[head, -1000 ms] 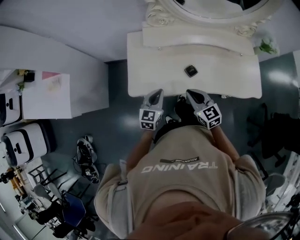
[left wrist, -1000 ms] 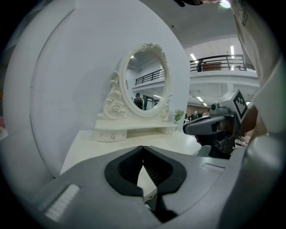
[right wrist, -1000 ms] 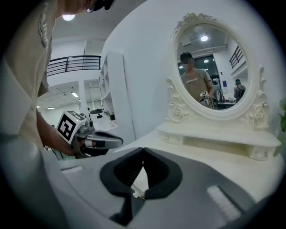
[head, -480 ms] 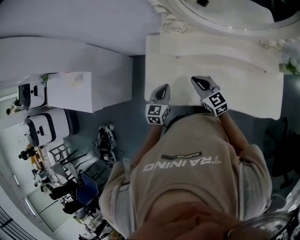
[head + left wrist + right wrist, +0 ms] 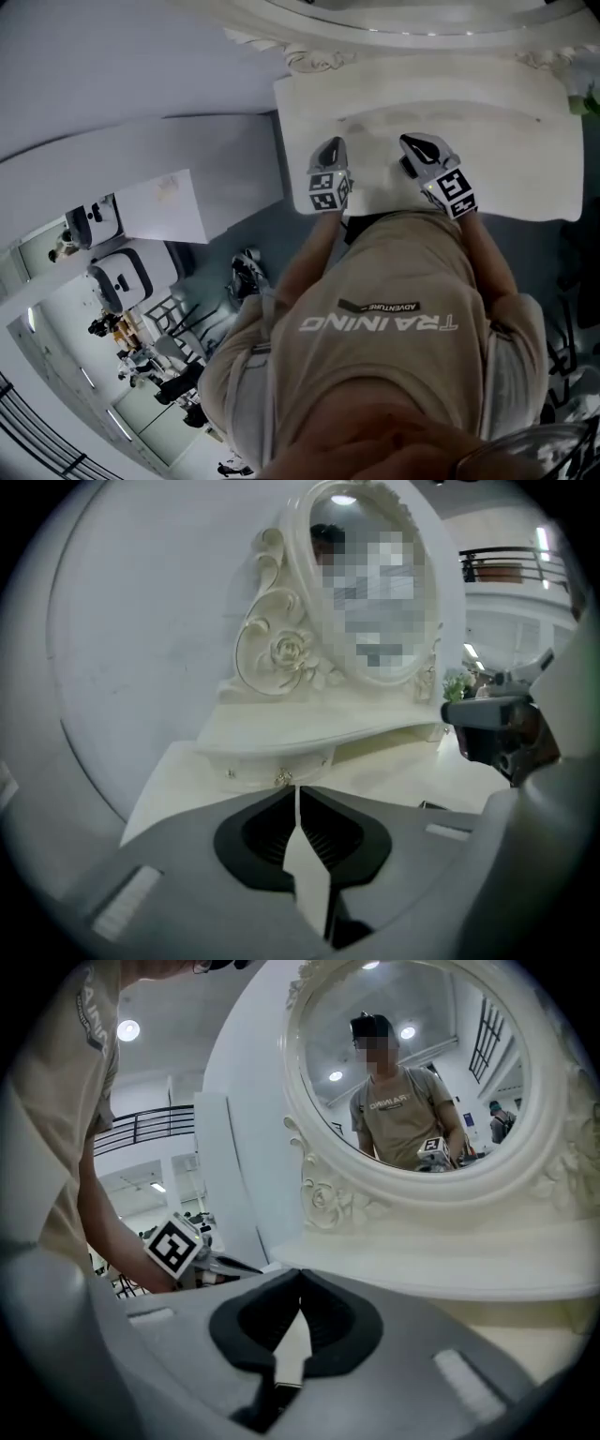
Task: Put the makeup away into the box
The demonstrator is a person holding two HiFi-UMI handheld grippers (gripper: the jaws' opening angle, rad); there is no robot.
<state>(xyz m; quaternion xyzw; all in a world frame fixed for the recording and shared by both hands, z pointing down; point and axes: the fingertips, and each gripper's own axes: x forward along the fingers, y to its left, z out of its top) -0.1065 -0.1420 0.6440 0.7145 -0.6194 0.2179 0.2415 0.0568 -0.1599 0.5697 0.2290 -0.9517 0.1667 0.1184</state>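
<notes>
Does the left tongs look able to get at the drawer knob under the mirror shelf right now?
Probably yes: the left tongs, shut and empty, point at the knob with only tabletop between.

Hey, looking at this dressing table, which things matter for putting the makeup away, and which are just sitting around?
For the job:
left gripper, shut, empty
right gripper, shut, empty
small dark flat item on the tabletop, possibly makeup
No box in view.

Just lying about:
white dressing table
ornate cream oval mirror
small green plant
</notes>
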